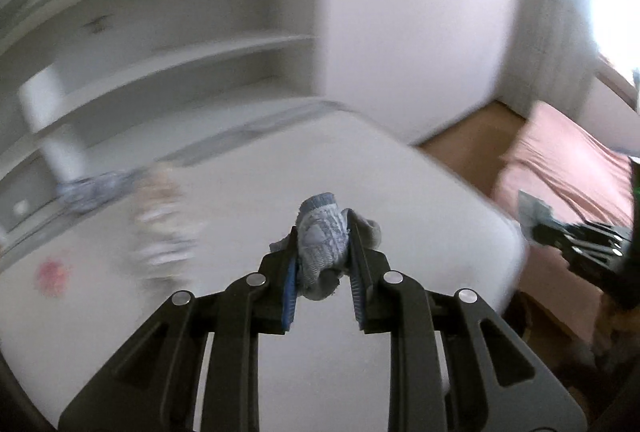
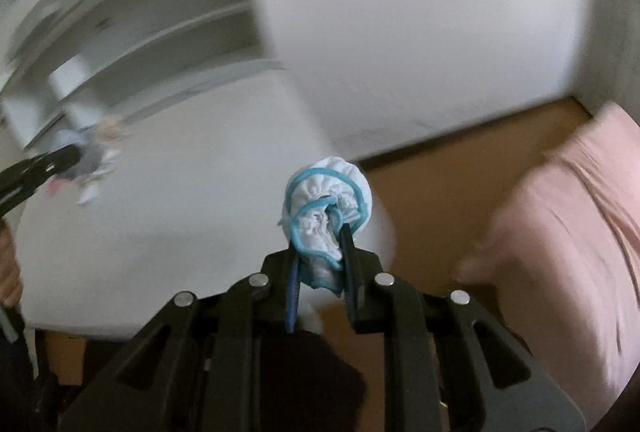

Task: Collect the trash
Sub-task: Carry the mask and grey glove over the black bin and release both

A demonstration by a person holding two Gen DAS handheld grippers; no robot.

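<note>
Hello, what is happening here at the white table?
A person is collecting trash with a claw in each hand. The left claw is shut on a crumpled grey-blue cloth piece. The right claw is shut on a white bundle with blue trim. More blurred scraps lie on the white table.

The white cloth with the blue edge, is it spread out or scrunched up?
Scrunched up: the white cloth is a tight ball pinched in the right gripper.

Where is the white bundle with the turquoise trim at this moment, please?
In the right wrist view it sits centre frame, the white bundle pinched in the right gripper, above the white table's right edge beside the wooden floor.
</note>
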